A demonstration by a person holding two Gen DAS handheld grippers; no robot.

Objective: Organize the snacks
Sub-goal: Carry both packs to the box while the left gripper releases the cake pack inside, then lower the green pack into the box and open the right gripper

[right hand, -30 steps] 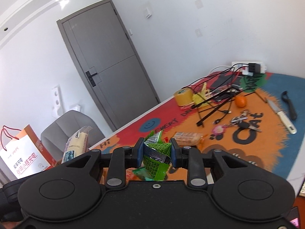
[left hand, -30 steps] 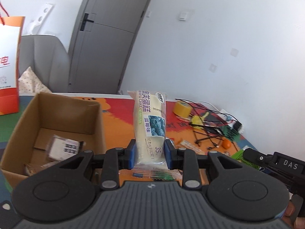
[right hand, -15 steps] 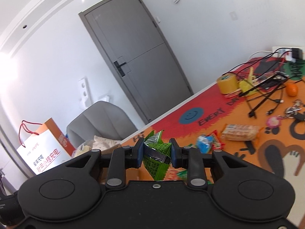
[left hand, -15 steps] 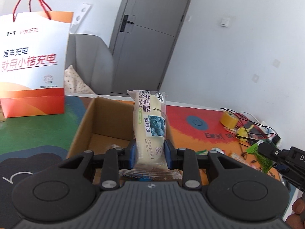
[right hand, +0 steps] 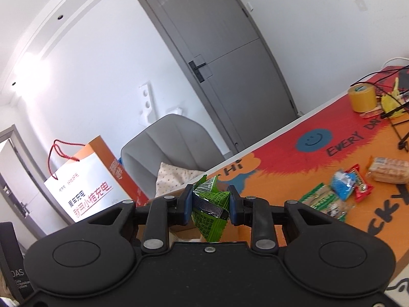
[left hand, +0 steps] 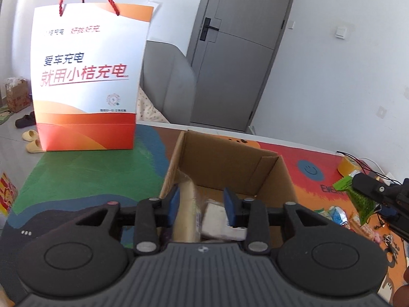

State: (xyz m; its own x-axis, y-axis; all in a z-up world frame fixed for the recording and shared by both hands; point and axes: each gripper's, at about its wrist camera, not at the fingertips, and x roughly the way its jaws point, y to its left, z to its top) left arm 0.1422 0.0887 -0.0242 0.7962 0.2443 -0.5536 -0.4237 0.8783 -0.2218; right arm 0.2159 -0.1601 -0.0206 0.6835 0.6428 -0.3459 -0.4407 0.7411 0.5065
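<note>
Bright daylight, ceiling glare upper left; fisheye edges bowed; box contents perhaps motion-blurred.

Open cardboard box (left hand: 271, 174) top, paper bag (left hand: 87, 76) well left, clear between.

The left gripper (left hand: 202, 203), which clamped the pale blue-labelled cake packet (left hand: 185, 209) upright before, is opening its jaws; the packet now drops blurred, at 10 o'clock inside the open brown cardboard box (left hand: 230, 158); the right gripper (right hand: 211, 204) has swung toward that box.
</note>
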